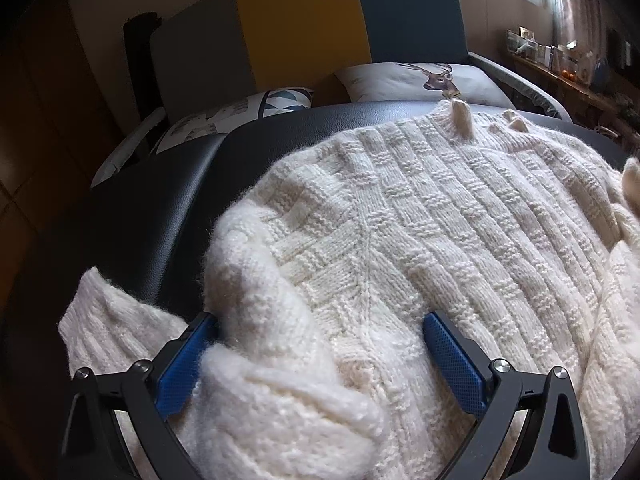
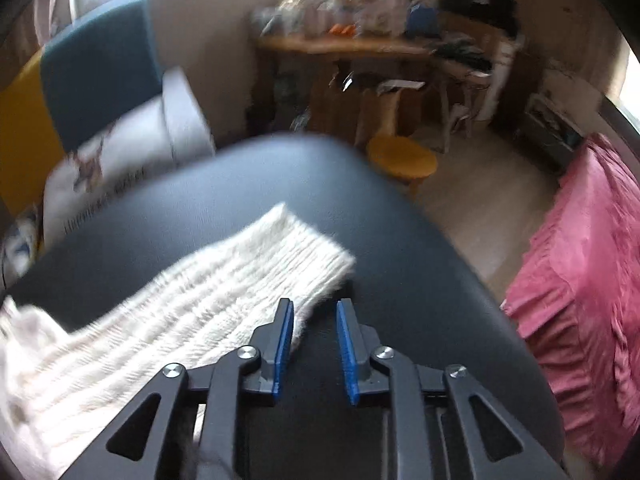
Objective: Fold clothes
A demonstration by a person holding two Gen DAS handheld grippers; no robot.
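Sweater: cream knit sweater (image 1: 400, 240) lies spread on the black desk (image 1: 160, 208), collar at the far edge.
Right sleeve: sleeve (image 2: 240, 276) stretches across the desk, cuff well inside its right edge.
Left gripper (image 1: 320, 344): jaws spread wide over bunched sleeve knit, not pressing it.
Right gripper (image 2: 314, 316): jaws slightly parted just beside the cuff, nothing between them.
Open room: bare desk right of and beyond the cuff.
Writing: dark lettering on the deer pillow (image 2: 120, 160), blurred, unreadable.

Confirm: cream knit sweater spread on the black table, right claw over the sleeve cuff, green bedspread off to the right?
Not quite: the bedspread is pink, not green, as the right wrist view shows. The rest holds: cream sweater on the black table, right claw at the sleeve cuff.
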